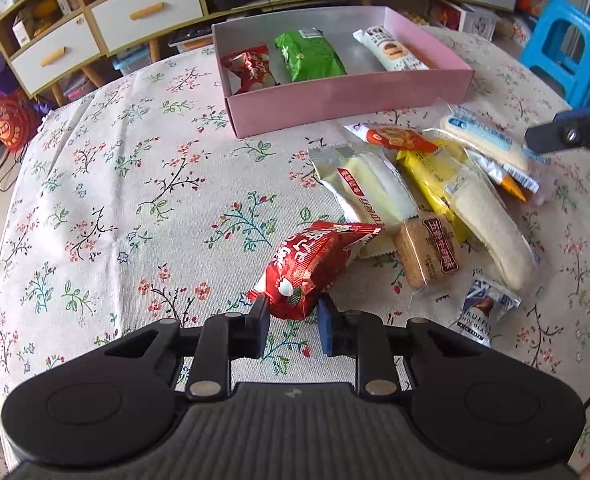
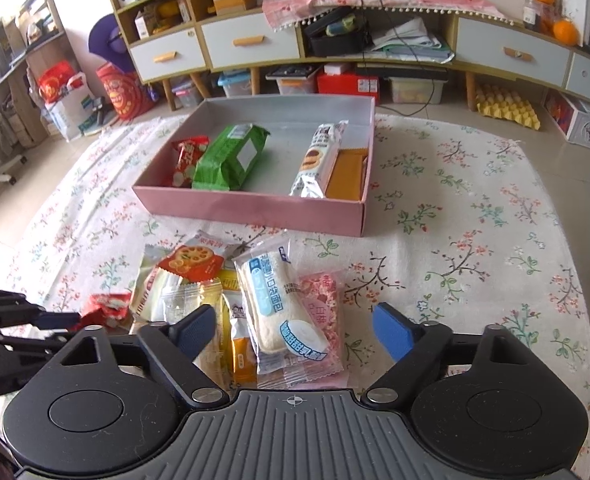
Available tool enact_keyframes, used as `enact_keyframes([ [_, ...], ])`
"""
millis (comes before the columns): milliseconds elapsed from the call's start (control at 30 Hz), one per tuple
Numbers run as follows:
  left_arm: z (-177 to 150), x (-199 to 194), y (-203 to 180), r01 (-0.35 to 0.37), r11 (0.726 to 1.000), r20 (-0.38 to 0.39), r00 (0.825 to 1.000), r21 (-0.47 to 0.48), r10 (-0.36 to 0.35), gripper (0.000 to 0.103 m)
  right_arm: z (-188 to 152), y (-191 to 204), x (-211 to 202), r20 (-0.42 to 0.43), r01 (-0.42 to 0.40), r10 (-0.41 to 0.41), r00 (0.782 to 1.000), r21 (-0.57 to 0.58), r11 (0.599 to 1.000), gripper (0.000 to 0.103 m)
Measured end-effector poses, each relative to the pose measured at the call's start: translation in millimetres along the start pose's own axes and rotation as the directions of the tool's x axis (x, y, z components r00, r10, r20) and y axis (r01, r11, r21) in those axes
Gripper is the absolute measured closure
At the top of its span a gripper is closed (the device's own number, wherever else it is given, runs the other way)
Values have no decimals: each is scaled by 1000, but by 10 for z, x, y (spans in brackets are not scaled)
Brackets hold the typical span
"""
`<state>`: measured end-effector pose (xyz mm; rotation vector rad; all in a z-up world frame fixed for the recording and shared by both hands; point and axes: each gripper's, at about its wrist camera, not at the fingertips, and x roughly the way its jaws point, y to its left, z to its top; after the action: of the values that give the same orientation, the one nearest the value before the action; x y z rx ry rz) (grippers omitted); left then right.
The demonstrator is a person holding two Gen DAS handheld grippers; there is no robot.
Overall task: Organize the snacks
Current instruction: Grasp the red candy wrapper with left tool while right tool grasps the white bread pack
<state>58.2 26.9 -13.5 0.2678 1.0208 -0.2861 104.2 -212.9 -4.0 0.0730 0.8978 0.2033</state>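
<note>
Left wrist view: the left gripper (image 1: 293, 312) has its jaws pinched on the near end of a red snack packet (image 1: 311, 268), which rises tilted ahead of them off the flowered surface (image 1: 115, 200). Ahead and to the right of these jaws lies the loose snack pile (image 1: 435, 200); farther ahead stands the pink box (image 1: 347, 96), already holding several packets. In the right wrist view, the right gripper (image 2: 295, 330) has its jaws spread open, a white bread packet (image 2: 283, 308) lying between them, untouched by either pad.
</note>
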Motion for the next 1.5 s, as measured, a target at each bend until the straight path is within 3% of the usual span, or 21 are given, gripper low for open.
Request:
enact_keyframes([
  [100, -2, 8, 13, 7, 1000, -3, 1000, -14, -7, 81, 2, 27, 97, -20, 6, -6, 1000, -19, 1000, 33],
  [267, -34, 55, -79, -2, 999, -25, 1000, 44, 3, 75, 26, 32, 174, -25, 12, -12, 1000, -20, 1000, 34],
  [333, -23, 54, -115, -25, 997, -14, 1000, 67, 26, 55, 33, 36, 179, -26, 13, -13, 1000, -17, 1000, 34],
  [400, -8, 54, -130, -32, 997, 0, 999, 76, 33, 43, 35, 42, 172, -23, 10, -11, 1000, -20, 1000, 34],
  [600, 82, 109, -201, -63, 991, 31, 998, 115, 60, 40, 55, 57, 188, -21, 10, -10, 1000, -19, 1000, 34],
  [700, 128, 187, -247, -90, 986, 44, 995, 140, 85, 40, 67, 78, 204, -22, 8, -8, 1000, -24, 1000, 34],
  [800, 167, 202, -249, -39, 990, 43, 999, 137, 34, 65, 75, 105, 230, -25, 7, -8, 1000, -36, 999, 34],
  [833, 171, 196, -243, -42, 991, 37, 999, 124, 37, 67, 73, 110, 239, -26, 7, -8, 1000, -38, 999, 34],
  [933, 129, 161, -238, -59, 990, 33, 998, 129, 55, 68, 74, 107, 264, -31, 13, -14, 999, -37, 999, 34],
  [1067, 106, 103, -148, -40, 997, 26, 999, 64, 38, 69, 86, 95, 286, -32, 18, -19, 999, -37, 999, 34],
  [1267, 100, 46, -101, -28, 999, 39, 999, 26, 27, 69, 34, 217, 408, -64, 8, -15, 998, -108, 994, 62],
  [1367, 103, 61, -109, -25, 999, 35, 999, 23, 25, 69, 0, 322, 402, -54, 23, -32, 998, -167, 986, 67],
  [1500, 100, 40, -78, -17, 1000, 40, 999, -2, 17, 69, 21, 262, 320, -47, -7, 2, 999, -105, 994, 70],
])
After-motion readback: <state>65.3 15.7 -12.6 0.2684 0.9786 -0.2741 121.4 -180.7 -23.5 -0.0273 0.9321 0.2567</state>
